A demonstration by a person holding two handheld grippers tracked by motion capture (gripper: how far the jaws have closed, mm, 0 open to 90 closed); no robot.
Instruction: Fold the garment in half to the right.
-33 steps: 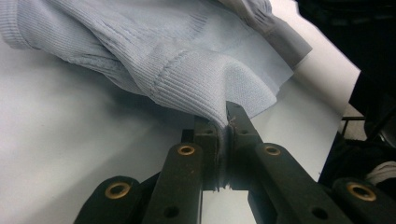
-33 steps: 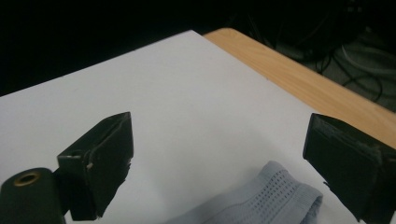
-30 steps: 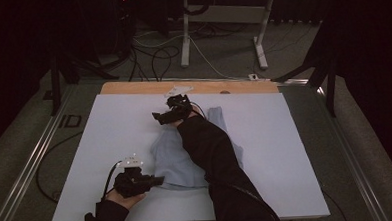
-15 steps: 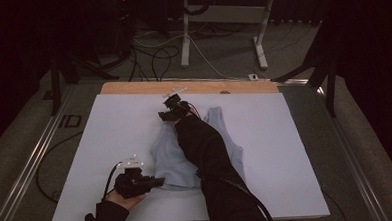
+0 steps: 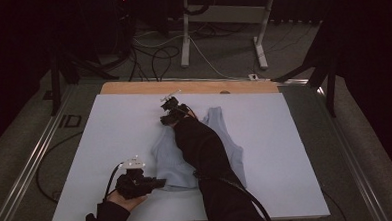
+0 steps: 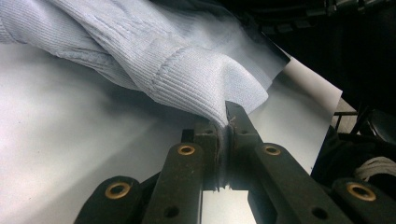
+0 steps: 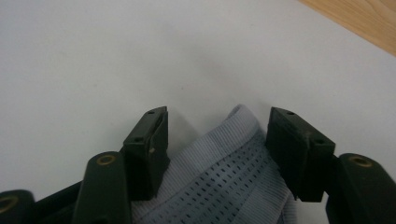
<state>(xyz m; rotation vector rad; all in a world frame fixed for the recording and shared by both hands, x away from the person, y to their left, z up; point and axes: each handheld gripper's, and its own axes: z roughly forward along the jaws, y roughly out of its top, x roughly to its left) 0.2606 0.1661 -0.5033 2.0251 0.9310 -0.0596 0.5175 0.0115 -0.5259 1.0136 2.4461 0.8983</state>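
Pale blue knit garment [image 5: 196, 158] lay flat at desk [image 5: 285, 136] centre, straps toward 12 o'clock. Left gripper [image 5: 137, 182] at garment's 7 o'clock corner, jaws clamped tight on ribbed hem [image 6: 205, 88]. Right gripper [image 5: 173, 113] at garment's 11 o'clock strap [image 7: 233, 154]; jaws had just been closing, stood apart, strap end between them, pads not pressing. Wooden edge [image 5: 193, 85] along desk's 12 o'clock side.

Ribbed pale-blue knit garment [image 6: 187, 65] lies on a smooth matt white board [image 5: 114, 129] edged with wood.
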